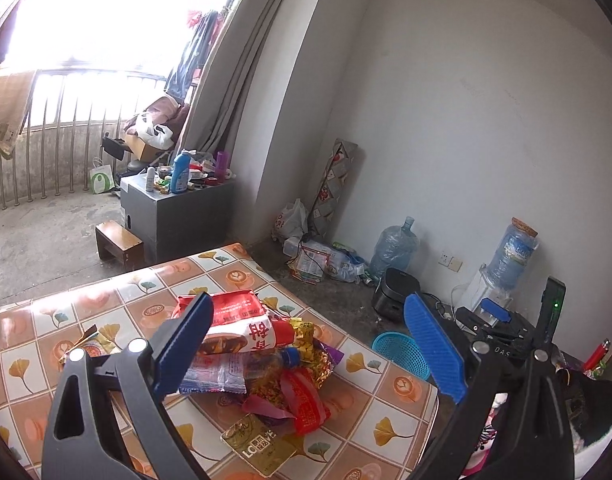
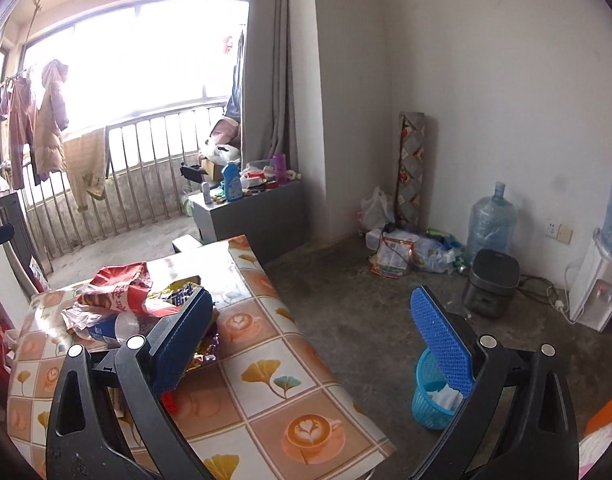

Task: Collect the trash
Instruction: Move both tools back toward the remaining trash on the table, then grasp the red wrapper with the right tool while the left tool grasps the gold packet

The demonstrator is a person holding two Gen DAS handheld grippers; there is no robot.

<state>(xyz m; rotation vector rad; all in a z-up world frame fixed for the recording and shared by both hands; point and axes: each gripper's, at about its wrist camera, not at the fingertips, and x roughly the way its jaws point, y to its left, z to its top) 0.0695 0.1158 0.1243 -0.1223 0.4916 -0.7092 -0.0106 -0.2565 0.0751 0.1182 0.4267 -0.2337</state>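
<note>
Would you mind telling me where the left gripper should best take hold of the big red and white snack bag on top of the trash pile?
Probably by the crumpled red top edge of the red and white snack bag, coming down from above. It lies flat on the trash pile, so that raised edge gives thin film to pinch. The left gripper is open above it.

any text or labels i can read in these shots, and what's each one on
"LC", followed by Chinese characters too small to read: gold packet, near edge of the table.
"DAS": black gripper body, partly cut off.
Large red Chinese characters, tilted and hard to read: red and white snack bag.
Water bottle label, blue detergent bottle: too blurred to read.
</note>
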